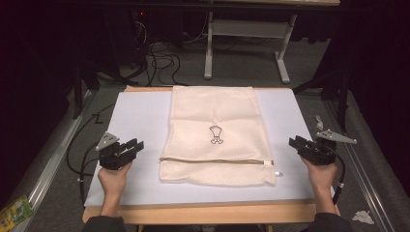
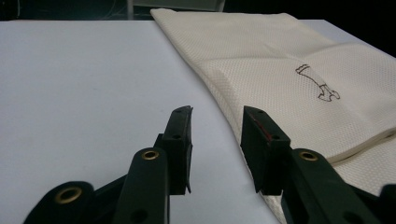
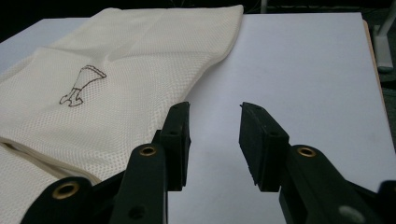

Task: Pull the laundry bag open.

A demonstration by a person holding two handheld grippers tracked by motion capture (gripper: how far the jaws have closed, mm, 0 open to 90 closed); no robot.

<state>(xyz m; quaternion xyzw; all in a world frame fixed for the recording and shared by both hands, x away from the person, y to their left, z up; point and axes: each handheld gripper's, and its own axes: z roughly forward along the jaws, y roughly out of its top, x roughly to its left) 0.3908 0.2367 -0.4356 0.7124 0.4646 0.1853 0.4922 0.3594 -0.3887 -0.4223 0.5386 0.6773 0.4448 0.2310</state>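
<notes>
A white sheet covers the wooden worktop [image 1: 145,121], with dark floor, cables and a grey metal frame [image 1: 246,43] beyond. The cream mesh laundry bag [image 1: 215,135] lies flat at its middle, zip nearest the person. Left tongs [image 1: 138,146] and right tongs [image 1: 293,143] sit open and empty at either side, apart from it.

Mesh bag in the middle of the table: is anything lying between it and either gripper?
Nothing visible. The left gripper and the right gripper sit on either side of the cream mesh bag, jaws open and empty, with bare white table cover between each and the bag's side edges.
</notes>
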